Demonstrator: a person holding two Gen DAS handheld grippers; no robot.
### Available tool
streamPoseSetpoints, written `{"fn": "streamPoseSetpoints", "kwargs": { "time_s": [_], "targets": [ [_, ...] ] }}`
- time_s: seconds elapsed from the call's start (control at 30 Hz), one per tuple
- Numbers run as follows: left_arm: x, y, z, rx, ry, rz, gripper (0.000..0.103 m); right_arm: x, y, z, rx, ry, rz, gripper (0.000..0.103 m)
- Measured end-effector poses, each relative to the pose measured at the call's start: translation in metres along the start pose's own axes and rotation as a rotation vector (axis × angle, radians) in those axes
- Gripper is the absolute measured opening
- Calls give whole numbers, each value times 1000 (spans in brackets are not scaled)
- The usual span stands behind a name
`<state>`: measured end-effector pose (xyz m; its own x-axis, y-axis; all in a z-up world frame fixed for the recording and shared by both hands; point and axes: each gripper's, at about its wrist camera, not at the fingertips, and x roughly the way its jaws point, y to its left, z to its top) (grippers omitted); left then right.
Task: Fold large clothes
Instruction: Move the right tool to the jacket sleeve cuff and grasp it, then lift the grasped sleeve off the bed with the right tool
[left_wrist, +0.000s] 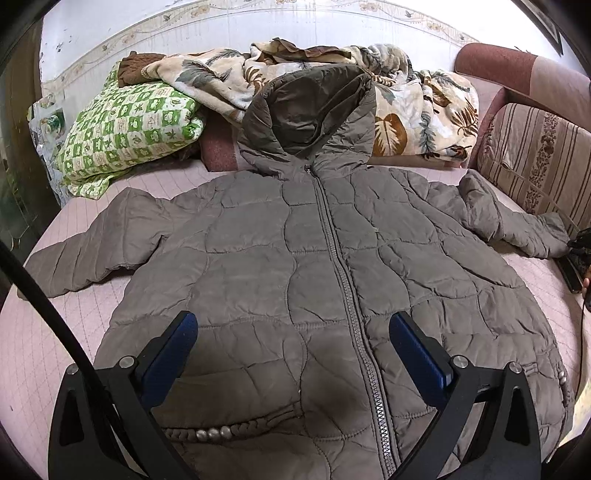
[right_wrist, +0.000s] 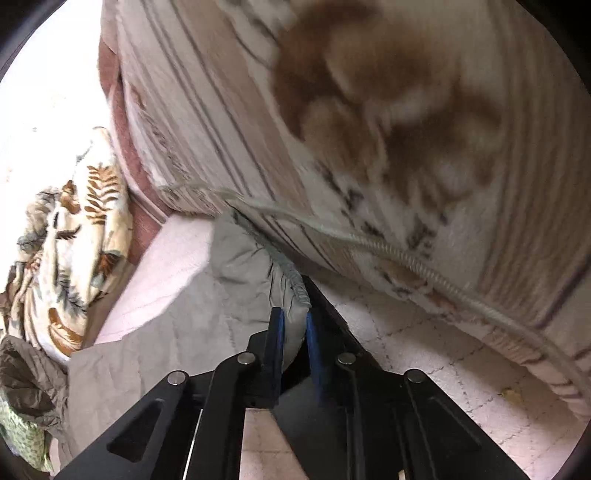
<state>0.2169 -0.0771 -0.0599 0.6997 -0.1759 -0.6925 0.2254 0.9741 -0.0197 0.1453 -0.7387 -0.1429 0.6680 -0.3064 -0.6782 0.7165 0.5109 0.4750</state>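
1. Grey-brown quilted puffer jacket (left_wrist: 295, 266) lies front-up, zipped, spread flat on a pale pink quilted bed cover (left_wrist: 44, 354); it fills the centre of the left wrist view. Hood (left_wrist: 310, 114) points to the top of the frame, propped against the bedding behind.
2. Silver zipper (left_wrist: 343, 280) runs down the middle of the jacket, from collar to lower edge of frame.
3. One sleeve (left_wrist: 81, 254) stretches to the left edge of the frame; the other sleeve (left_wrist: 517, 225) reaches to the right edge, its cuff near a striped beige floral cushion (left_wrist: 535, 162).
4. Left claw (left_wrist: 293, 328): blue-padded fingers spread wide apart, holding nothing, above the jacket's lower front at bottom centre. Contact with the fabric cannot be told.
5. Right claw (right_wrist: 294, 325): blue pads nearly together, pinching a fold of the sleeve cuff (right_wrist: 255, 273) at centre of the right wrist view. The ribbed cuff edge sticks up past the fingertips, just beside the base of the striped cushion (right_wrist: 369, 129), which fills the upper right. That view is blurred.
6. Behind the hood, top of the left wrist view: a cream leaf-print fleece blanket (left_wrist: 424, 110), heaped; to the upper left, a green-and-white checked pillow (left_wrist: 129, 125).
7. A black cable (left_wrist: 48, 295) crosses the lower left of the left wrist view.
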Motion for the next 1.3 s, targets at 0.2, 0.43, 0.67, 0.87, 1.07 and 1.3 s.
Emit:
{"fn": "streamPoseSetpoints", "kwargs": {
  "time_s": [0.2, 0.43, 0.67, 0.87, 1.07, 1.3],
  "targets": [
    [-9, 6, 3, -23, -26, -5, 103, -44, 42, 11, -117, -65, 57, 11],
    [-21, 16, 5, -48, -53, 1, 103, -110, 122, 22, -239, -126, 181, 10],
    [-31, 34, 5, -72, -77, 11, 103, -187, 223, 14, -360, -174, 348, 7],
    [-38, 56, 5, -115, -89, 18, 103, -233, 318, -31, -509, -160, 510, 2],
    [-41, 76, 0, -146, -83, 31, 103, -247, 369, -93, -595, -79, 595, 3],
    [-38, 89, -3, -174, -70, 13, 103, -174, 308, -93, -692, -25, 311, 68]
  ]
}}
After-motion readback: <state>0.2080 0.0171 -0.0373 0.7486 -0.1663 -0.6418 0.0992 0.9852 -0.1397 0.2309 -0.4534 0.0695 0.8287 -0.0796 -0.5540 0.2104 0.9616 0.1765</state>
